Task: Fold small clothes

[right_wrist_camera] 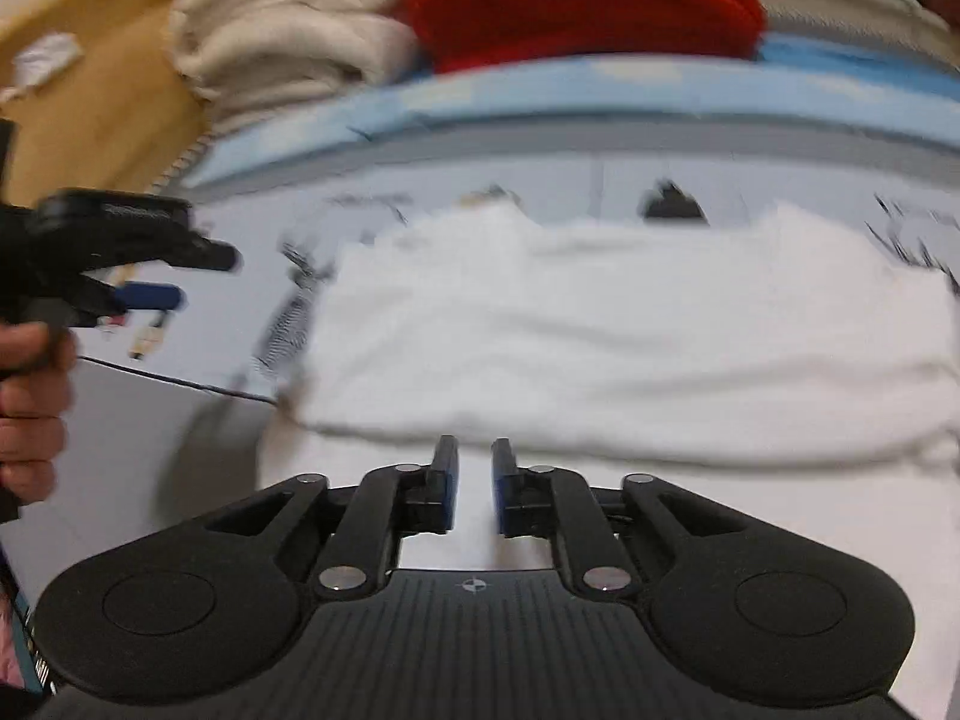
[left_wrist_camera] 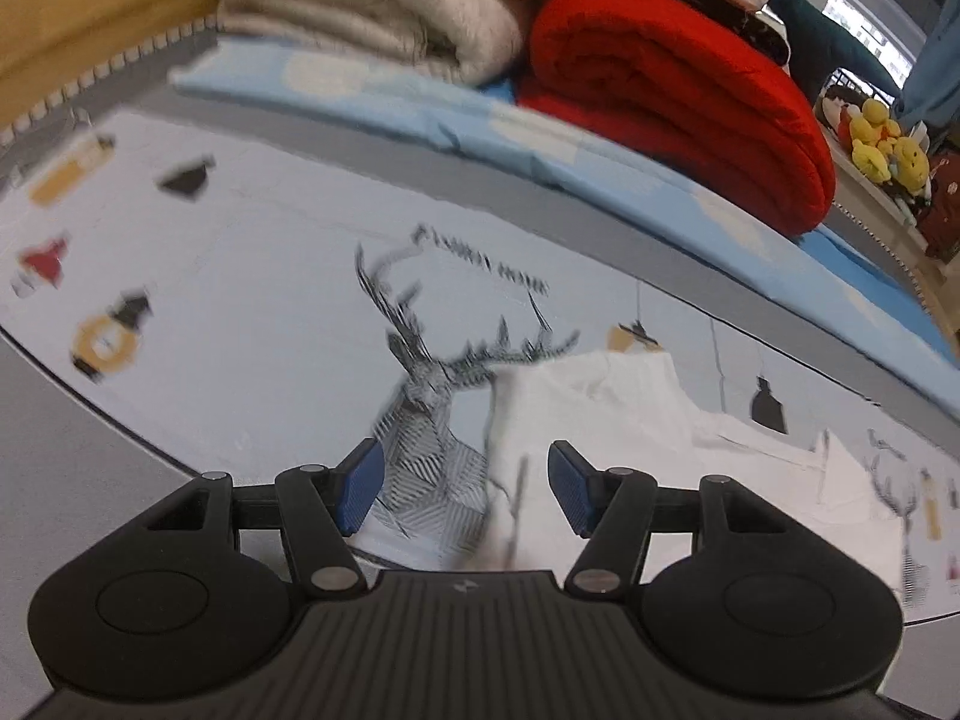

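A small white garment (right_wrist_camera: 600,336) lies partly folded on a pale printed cloth with a deer drawing (left_wrist_camera: 432,384). In the left wrist view the garment (left_wrist_camera: 606,414) lies ahead and to the right. My left gripper (left_wrist_camera: 465,483) is open and empty, just above the cloth at the garment's left edge; it also shows in the right wrist view (right_wrist_camera: 180,276), held by a hand. My right gripper (right_wrist_camera: 475,480) has its jaws a narrow gap apart, with nothing between them, at the garment's near edge.
A folded red blanket (left_wrist_camera: 672,84) and cream blankets (left_wrist_camera: 372,0) are stacked on a light blue pad (left_wrist_camera: 540,144) behind the cloth. A wooden board (left_wrist_camera: 90,0) stands at the far left. Yellow plush toys (left_wrist_camera: 882,144) sit at the far right.
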`<state>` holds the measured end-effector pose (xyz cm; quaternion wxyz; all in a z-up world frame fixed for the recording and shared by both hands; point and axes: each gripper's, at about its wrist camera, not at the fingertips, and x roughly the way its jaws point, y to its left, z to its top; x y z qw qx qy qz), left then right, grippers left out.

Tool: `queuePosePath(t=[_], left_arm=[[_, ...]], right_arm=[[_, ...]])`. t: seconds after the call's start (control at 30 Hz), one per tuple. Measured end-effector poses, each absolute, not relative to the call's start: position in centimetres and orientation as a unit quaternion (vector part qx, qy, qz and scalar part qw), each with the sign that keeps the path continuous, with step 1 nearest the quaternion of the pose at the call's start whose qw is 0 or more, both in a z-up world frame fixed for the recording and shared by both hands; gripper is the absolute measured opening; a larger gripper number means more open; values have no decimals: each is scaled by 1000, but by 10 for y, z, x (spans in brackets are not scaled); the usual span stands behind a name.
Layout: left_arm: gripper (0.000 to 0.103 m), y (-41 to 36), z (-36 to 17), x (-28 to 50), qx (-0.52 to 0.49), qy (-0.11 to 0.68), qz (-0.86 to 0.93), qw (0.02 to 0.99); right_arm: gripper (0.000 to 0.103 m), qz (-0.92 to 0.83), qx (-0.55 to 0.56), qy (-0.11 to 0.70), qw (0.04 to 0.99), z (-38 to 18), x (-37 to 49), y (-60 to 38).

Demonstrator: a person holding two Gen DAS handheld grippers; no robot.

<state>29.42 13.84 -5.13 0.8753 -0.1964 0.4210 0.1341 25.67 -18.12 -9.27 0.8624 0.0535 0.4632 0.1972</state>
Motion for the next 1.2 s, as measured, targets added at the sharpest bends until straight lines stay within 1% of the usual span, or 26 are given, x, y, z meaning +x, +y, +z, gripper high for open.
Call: queuePosePath(t=[0.03, 0.07, 0.13, 0.17, 0.27, 0.43, 0.53, 0.6, 0.73, 0.8, 0.83, 0.87, 0.9, 0.97, 1.0, 1.07, 1.13, 1.2], left_arm=[[58, 140, -56, 295, -215, 428, 128, 868], [45, 141, -61, 296, -228, 435, 122, 862], [33, 140, -72, 301, -248, 451, 108, 850], [30, 139, -76, 302, -254, 457, 103, 846], [30, 135, -90, 308, -260, 473, 100, 836], [30, 131, -109, 317, -277, 501, 91, 815], [30, 126, -113, 321, -272, 507, 86, 813], [29, 124, -114, 323, -264, 509, 85, 815], [5, 119, -112, 326, -244, 506, 87, 823], [4, 116, -103, 324, -229, 489, 85, 837], [4, 115, -97, 323, -227, 475, 86, 846], [3, 115, -89, 321, -227, 457, 85, 856], [3, 114, -82, 320, -228, 442, 80, 864], [4, 113, -74, 319, -231, 425, 80, 872], [4, 113, -75, 321, -231, 428, 83, 870], [4, 115, -85, 325, -233, 457, 94, 853], [5, 121, -101, 326, -254, 491, 105, 826], [9, 128, -107, 322, -271, 502, 114, 814]], right_arm=[[29, 185, 70, 460, 866, -93, 258, -187], [30, 166, 92, 455, 870, -96, 263, -198], [32, 114, 116, 466, 870, -105, 275, -218], [32, 92, 139, 473, 865, -109, 281, -231], [32, 40, 209, 475, 854, -115, 293, -272], [33, -63, 293, 456, 838, -128, 302, -342], [34, -120, 342, 457, 813, -138, 310, -379], [34, -144, 367, 454, 799, -144, 311, -399], [34, -149, 421, 458, 768, -155, 305, -413], [35, -149, 423, 461, 765, -151, 303, -411], [29, -150, 423, 458, 768, -149, 301, -409], [20, -151, 426, 450, 770, -148, 299, -408], [2, -158, 430, 443, 771, -148, 297, -410], [2, -169, 446, 432, 765, -152, 296, -414], [1, -179, 452, 430, 760, -152, 293, -417], [0, -209, 460, 434, 746, -153, 284, -415], [0, -262, 472, 455, 708, -164, 275, -419], [0, -272, 494, 442, 697, -168, 268, -422]])
